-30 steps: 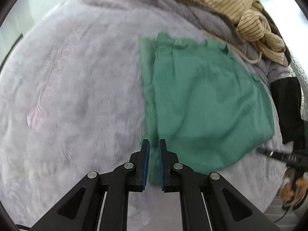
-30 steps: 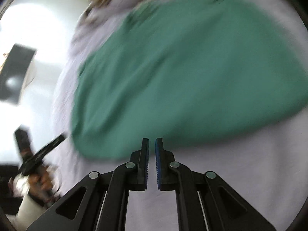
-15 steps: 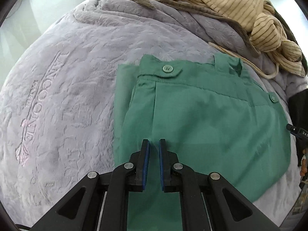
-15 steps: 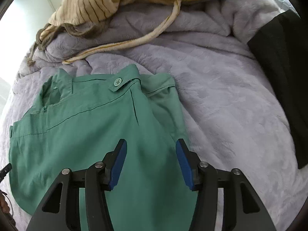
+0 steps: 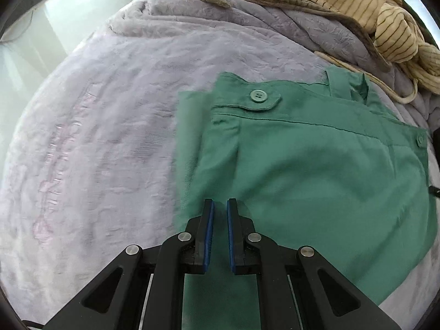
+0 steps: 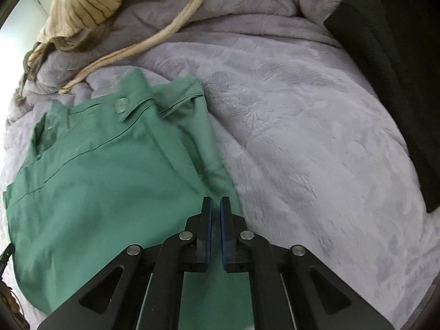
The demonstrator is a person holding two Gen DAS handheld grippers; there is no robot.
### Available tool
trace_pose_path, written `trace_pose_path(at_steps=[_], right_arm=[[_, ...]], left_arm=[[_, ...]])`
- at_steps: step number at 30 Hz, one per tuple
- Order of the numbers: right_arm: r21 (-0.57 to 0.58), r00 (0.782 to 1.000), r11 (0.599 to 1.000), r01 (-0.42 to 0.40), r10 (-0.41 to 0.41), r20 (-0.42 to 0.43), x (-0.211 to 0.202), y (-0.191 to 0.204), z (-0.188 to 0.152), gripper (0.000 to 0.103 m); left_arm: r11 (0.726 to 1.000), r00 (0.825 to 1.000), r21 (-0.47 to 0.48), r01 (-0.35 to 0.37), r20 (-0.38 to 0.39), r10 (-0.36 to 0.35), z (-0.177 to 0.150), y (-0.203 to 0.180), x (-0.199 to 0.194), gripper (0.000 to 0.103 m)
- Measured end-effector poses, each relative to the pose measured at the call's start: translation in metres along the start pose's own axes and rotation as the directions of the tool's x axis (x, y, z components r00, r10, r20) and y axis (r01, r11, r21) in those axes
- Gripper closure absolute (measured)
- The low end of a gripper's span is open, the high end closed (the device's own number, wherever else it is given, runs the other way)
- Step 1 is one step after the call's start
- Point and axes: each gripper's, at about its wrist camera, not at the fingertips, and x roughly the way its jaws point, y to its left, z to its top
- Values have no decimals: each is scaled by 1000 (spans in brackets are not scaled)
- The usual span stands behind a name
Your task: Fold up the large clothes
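Spread across the grey plush blanket on the bed, the green trousers lie partly folded, waistband toward 12 o'clock in both wrist views, with a green button on its tab at the near corner. The left tongs sit over the left edge of the cloth, pads drawn narrow with only a slim gap; green fabric runs beneath them, but I cannot tell whether any of it is pinched. The right tongs are likewise nearly closed, over the right edge of the trousers where a loose inner layer sticks out toward 1 o'clock.

The main risk, as I judge it, is a grip on the top layer alone: lifting then would peel the layers apart and undo the fold. Another is that the soft blanket gets nipped along with the cloth and rises with it. An uneven pull between the two sides would skew the crease. At 1 o'clock in the left view, the striped beige garment and its trailing cord lie close to the waistband, so a fold carried that way could snag them.
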Motion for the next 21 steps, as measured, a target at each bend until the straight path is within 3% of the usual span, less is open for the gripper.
trace_pose_path(at_steps=[9, 15, 21], right_arm=[[-17, 998, 998, -56, 56, 17, -53, 32, -72, 96], [33, 975, 982, -188, 191, -114, -53, 57, -117, 95], [24, 943, 968, -249, 248, -223, -45, 88, -157, 95]], left_arm=[[1000, 1000, -10, 24, -6, -24, -33, 35, -56, 93], [997, 995, -52, 56, -82, -60, -71, 37, -62, 93], [993, 989, -103, 64, -129, -77, -100, 38, -62, 93]])
